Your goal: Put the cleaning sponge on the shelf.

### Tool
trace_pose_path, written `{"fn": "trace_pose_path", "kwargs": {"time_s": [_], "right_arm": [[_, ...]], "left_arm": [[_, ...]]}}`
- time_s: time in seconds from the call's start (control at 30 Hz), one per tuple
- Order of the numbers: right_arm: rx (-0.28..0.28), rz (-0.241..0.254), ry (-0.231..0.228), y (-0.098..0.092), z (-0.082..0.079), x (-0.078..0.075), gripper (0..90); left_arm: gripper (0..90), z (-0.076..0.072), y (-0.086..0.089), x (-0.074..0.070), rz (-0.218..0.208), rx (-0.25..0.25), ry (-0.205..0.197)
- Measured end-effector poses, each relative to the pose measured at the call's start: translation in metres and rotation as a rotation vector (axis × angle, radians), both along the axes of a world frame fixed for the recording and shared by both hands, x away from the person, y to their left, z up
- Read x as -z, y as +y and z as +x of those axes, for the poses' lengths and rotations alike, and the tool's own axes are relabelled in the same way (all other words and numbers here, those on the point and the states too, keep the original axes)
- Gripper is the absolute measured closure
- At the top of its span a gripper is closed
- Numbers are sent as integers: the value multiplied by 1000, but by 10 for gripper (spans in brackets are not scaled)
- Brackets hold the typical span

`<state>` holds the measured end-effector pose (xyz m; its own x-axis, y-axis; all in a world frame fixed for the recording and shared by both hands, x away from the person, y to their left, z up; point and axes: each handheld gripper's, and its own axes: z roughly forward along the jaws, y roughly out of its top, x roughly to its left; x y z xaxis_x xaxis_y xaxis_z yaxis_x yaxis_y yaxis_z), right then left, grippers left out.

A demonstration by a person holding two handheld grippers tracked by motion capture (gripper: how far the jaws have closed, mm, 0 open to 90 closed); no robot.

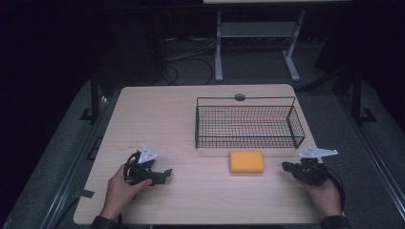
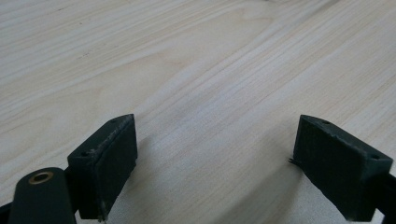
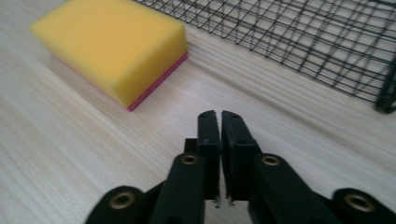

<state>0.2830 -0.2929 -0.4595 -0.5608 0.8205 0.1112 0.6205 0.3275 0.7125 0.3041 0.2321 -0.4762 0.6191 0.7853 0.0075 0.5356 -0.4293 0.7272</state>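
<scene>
Evidently, both grippers are held low over the worktop (image 1: 191,200) with nothing grasped.

From the high view, a yellow sponge (image 1: 246,162) is seen lying flat just before the wire basket (image 1: 249,126), between the left gripper (image 1: 165,175) and the right gripper (image 1: 286,167). In the left gripper view, the jaws are spread wide over bare wood, probably kept ready. In the right gripper view, the jaws are pressed together, empty, and aimed just beside the sponge's near corner, with the basket behind it.
</scene>
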Motion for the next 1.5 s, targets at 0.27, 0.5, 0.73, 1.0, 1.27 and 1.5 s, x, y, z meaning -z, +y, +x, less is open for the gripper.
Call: {"fn": "trace_pose_path", "kwargs": {"time_s": [0.27,0.5,0.73,1.0,1.27,1.5], "right_arm": [[-40,-19,2,12,10,-3,896],[-36,-34,-7,20,19,-5,896],[-31,-36,-18,28,29,-8,896],[-41,-65,-23,40,41,-6,896],[-50,-72,-17,50,50,-1,896],[-60,-75,-17,55,54,-1,896]], "left_arm": [[128,0,0,0,1,0,0],[128,0,0,0,1,0,0],[128,0,0,0,1,-1,0],[127,0,0,0,-1,-1,0],[128,0,0,0,0,-1,0],[127,0,0,0,0,-1,-1]]}}
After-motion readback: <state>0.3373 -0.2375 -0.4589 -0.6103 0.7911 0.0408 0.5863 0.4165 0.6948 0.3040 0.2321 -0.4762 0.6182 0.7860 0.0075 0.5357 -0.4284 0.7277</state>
